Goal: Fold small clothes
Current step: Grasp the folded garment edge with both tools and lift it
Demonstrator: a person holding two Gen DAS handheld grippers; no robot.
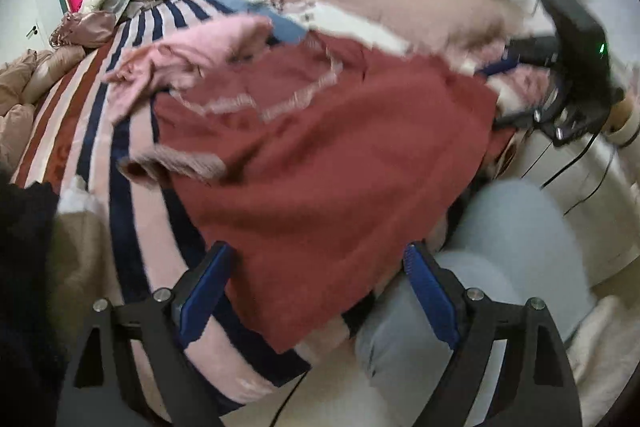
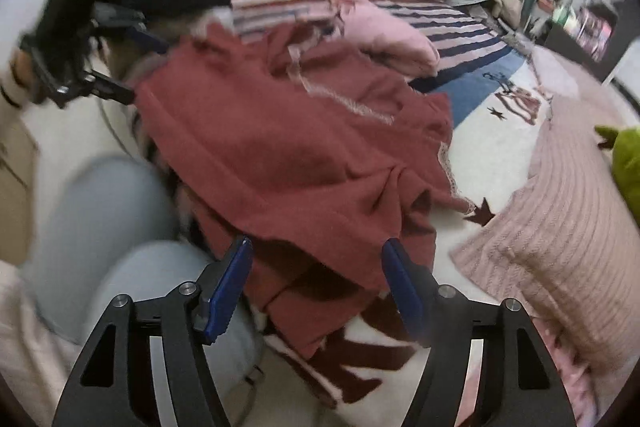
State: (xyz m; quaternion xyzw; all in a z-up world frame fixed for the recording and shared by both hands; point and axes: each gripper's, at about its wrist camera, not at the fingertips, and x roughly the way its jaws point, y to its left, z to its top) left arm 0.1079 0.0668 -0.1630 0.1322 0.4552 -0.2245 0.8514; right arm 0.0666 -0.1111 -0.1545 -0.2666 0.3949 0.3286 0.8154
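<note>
Your left gripper point(image 1: 316, 291) has its jaws spread wide and holds nothing; the red garment point(image 1: 320, 155) lies on the bed point(image 1: 120, 131) straight ahead of them, its near hem reaching into the gap between the blue pads point(image 1: 204, 291). Your right gripper point(image 2: 316, 287) is likewise released, with the same garment's point(image 2: 280, 155) crumpled edge between and just beyond its jaws. A pink garment point(image 1: 192, 55) sits past the red one. Your knee point(image 1: 492, 247) is right of the left jaws.
</note>
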